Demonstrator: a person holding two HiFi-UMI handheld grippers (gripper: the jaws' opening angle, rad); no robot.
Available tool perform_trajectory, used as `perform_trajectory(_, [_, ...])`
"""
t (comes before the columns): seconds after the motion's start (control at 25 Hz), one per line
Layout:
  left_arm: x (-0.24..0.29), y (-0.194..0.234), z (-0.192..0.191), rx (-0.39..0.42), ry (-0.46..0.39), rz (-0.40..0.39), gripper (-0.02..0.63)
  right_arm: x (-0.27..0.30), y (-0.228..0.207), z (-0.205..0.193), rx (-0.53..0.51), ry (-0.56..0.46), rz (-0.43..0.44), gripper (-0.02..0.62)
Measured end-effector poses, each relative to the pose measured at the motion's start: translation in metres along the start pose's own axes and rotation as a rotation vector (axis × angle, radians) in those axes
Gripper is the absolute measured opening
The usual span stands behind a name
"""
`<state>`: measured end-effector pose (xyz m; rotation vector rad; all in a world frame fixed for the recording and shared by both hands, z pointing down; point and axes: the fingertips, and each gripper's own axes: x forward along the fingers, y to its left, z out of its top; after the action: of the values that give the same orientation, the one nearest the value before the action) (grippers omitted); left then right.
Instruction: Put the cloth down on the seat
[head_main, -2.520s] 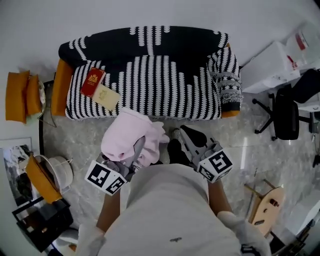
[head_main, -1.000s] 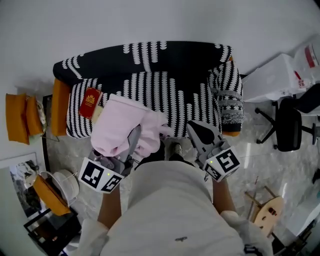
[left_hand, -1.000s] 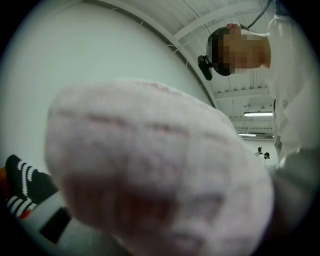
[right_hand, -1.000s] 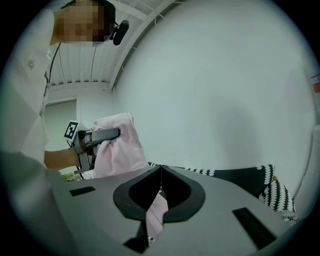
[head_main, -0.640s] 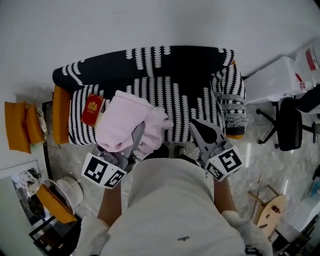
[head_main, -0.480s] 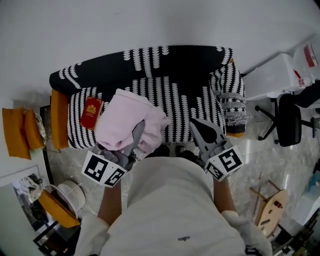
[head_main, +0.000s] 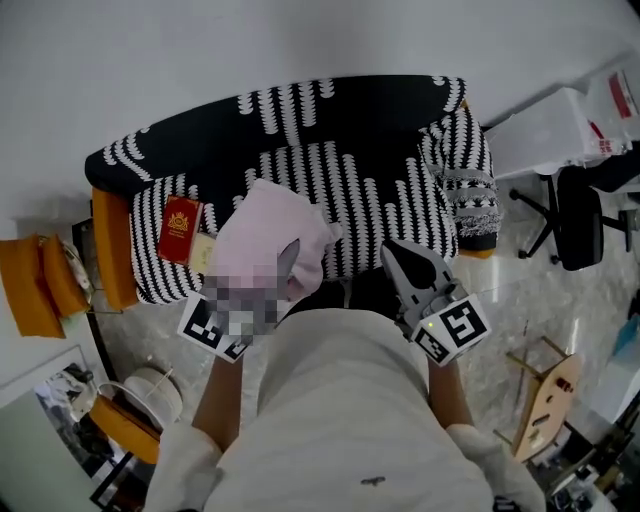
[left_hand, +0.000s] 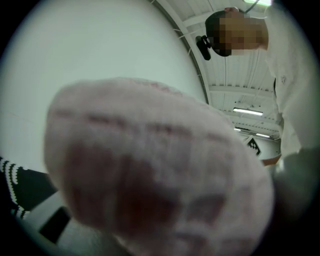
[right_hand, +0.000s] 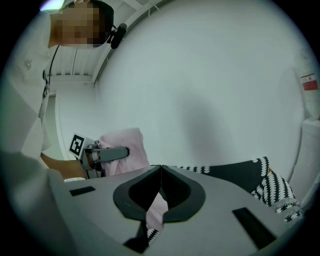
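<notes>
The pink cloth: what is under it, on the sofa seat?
Under the pink cloth the striped seat shows around its edges. A pale card beside the red booklet is partly covered; anything else beneath is hidden.

A sofa (head_main: 300, 125) stands against the white wall, on a floor (head_main: 510, 310) of grey marbled tiles. A knitted cover (head_main: 455, 190) with black and white stripes lies over the whole sofa; only at the left end does the orange body show. On the seat (head_main: 375, 210), near its left end, lies a red booklet (head_main: 179, 229). A pale yellow flat thing (head_main: 203, 252) lies just beside the booklet. A black office chair (head_main: 578, 225) stands on the floor right of the sofa. Orange cushions (head_main: 40, 285) are at its left; what they rest on cannot be told.
</notes>
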<state>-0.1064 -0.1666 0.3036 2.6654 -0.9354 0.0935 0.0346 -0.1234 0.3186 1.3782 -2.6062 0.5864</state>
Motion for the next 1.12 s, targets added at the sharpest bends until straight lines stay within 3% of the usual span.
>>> perform_trajectory(0.4, [0.013,0.028,-0.061,-0.03,0.092,0.028,0.183,0.018,0.004,-0.027,0.024,0.103,0.048,0.009])
perform_trajectory(0.8, [0.024,0.059,-0.126,-0.193,0.117,0.102,0.186,0.042,0.021,-0.063,0.074,0.184,0.126,0.009])
perform_trajectory(1.12, [0.043,0.074,-0.176,-0.232,0.176,0.109,0.189,0.062,0.015,-0.075,0.084,0.229,0.163,0.009])
